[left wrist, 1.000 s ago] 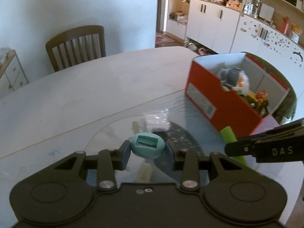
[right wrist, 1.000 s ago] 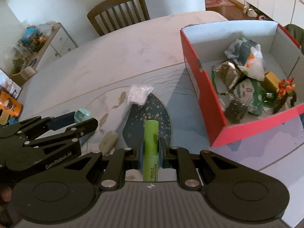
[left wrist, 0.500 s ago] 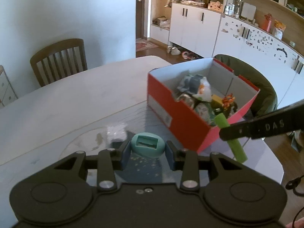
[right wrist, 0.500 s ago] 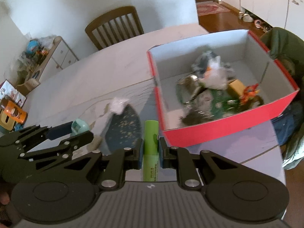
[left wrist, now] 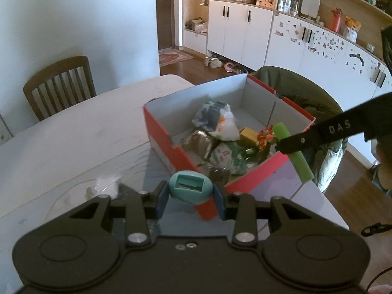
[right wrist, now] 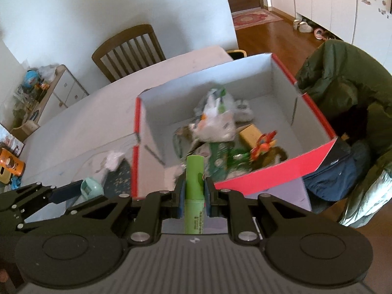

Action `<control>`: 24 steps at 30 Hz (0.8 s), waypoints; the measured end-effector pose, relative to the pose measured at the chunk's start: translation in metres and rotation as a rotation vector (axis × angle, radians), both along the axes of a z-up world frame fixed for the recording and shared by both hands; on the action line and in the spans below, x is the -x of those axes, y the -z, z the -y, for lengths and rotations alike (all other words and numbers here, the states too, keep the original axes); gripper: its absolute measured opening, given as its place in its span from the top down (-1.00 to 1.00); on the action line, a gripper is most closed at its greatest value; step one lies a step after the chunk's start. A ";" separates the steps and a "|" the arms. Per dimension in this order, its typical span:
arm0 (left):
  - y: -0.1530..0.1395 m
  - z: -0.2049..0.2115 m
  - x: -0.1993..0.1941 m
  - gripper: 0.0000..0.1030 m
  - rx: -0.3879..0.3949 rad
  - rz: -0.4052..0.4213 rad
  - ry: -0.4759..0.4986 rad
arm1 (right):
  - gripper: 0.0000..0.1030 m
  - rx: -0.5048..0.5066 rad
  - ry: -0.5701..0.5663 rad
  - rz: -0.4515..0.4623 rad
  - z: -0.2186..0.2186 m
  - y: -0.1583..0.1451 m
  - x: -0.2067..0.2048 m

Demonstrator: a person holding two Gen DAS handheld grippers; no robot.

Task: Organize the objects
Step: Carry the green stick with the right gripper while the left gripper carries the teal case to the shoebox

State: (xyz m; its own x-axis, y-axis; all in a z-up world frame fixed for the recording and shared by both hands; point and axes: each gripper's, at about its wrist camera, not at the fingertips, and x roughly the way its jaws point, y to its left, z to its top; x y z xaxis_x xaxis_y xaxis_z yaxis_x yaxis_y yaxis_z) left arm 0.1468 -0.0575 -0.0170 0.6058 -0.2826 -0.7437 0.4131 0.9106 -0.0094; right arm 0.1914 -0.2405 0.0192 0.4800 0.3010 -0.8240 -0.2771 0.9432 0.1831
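My left gripper point(left wrist: 190, 197) is shut on a teal egg-shaped object point(left wrist: 190, 187), held in the air just short of the near corner of the red box point(left wrist: 171, 153). My right gripper point(right wrist: 194, 191) is shut on a green tube point(right wrist: 194, 178) whose tip reaches over the box's near wall point(right wrist: 274, 171). In the left wrist view the green tube point(left wrist: 292, 152) and the right gripper's finger point(left wrist: 323, 134) hang over the box's right corner. The box holds several items, among them a crumpled bag point(right wrist: 215, 120), a yellow block point(right wrist: 250, 134) and an orange toy point(right wrist: 264, 144).
On the pale table point(left wrist: 73, 137), left of the box, lie a crumpled white wrapper point(right wrist: 114, 159) and a dark speckled mat point(right wrist: 120, 178). A wooden chair point(left wrist: 58, 85) stands behind the table. A green jacket point(right wrist: 343, 85) drapes over a seat right of the box.
Both grippers have risen and moved toward the box with their objects. The green tube's tip now reaches over the box's near wall, and the teal object has come up to its near corner.
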 end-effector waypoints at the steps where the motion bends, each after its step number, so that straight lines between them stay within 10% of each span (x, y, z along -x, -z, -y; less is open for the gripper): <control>1: 0.000 0.005 -0.001 0.27 -0.004 -0.001 0.003 | 0.70 0.001 0.001 0.002 0.004 -0.001 -0.004; 24: 0.022 0.092 -0.065 0.27 -0.067 -0.080 -0.012 | 0.70 0.012 -0.043 0.053 0.039 -0.004 -0.092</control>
